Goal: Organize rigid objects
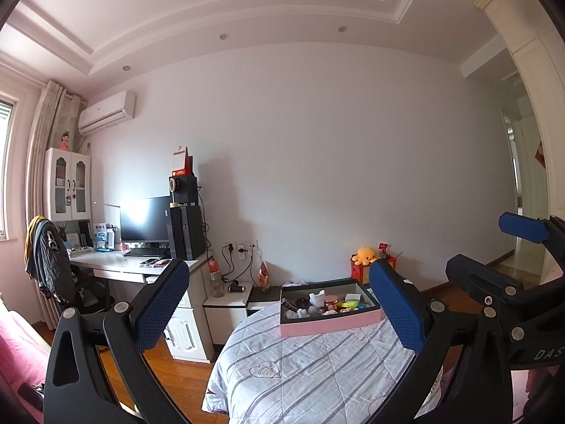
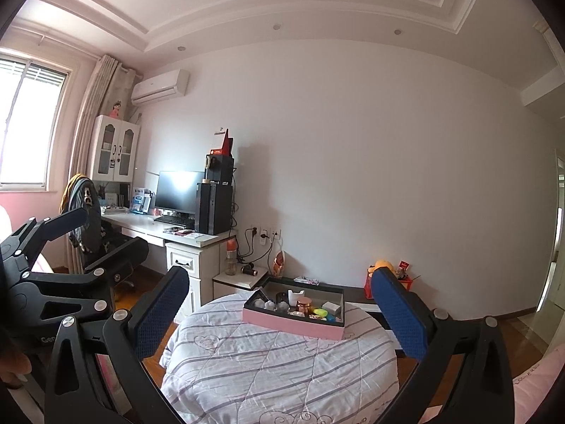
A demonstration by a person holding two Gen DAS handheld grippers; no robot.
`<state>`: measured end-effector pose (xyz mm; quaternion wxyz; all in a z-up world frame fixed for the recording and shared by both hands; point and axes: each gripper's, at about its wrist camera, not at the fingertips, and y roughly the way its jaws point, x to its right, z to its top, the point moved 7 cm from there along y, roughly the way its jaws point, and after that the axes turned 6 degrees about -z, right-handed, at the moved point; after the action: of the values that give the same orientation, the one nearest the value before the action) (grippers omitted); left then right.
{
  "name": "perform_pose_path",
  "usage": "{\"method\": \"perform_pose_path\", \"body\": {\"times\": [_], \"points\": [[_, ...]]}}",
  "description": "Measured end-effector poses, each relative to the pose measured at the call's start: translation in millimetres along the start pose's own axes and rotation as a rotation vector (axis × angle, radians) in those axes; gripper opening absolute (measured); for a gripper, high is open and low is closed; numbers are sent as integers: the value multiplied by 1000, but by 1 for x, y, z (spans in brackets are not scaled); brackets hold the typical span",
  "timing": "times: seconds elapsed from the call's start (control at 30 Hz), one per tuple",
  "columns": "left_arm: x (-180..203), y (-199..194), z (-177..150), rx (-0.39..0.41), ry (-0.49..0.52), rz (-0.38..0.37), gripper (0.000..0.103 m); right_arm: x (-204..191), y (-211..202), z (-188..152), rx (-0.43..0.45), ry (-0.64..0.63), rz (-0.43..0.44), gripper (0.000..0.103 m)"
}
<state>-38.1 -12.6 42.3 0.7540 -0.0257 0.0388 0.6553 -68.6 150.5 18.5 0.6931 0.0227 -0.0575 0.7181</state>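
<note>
A pink box [image 1: 330,324] [image 2: 293,322] with a dark rim rests on the far end of a striped quilt [image 1: 317,371] [image 2: 275,364]. Inside it lie several small items, among them a copper-coloured jar [image 1: 331,303] [image 2: 303,304], a white holder [image 1: 317,298] and a yellow-green piece [image 2: 319,312]. My left gripper [image 1: 279,304] is open and empty, well short of the box. My right gripper [image 2: 280,305] is also open and empty, held back from the box. Each gripper shows at the edge of the other's view, the right gripper [image 1: 494,247] and the left gripper [image 2: 102,233].
A white desk [image 1: 134,265] [image 2: 169,233] with a monitor and black computer tower stands left of the bed. A low bedside cabinet [image 1: 229,300] [image 2: 240,277] sits by the wall sockets. A chair draped with clothes [image 1: 49,261] is at the desk. An orange plush toy [image 1: 365,255] sits beyond the box.
</note>
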Motion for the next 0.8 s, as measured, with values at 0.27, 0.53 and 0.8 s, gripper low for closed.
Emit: {"method": "perform_pose_path", "body": {"times": [0.27, 0.53, 0.8], "points": [[1, 1, -1, 2, -6, 0, 103, -2, -7, 2, 8, -15, -14, 103], [5, 0, 2, 8, -1, 11, 103, -3, -6, 3, 5, -13, -8, 103], [6, -2, 5, 12, 1, 11, 103, -2, -6, 4, 10, -18, -10, 103]]}}
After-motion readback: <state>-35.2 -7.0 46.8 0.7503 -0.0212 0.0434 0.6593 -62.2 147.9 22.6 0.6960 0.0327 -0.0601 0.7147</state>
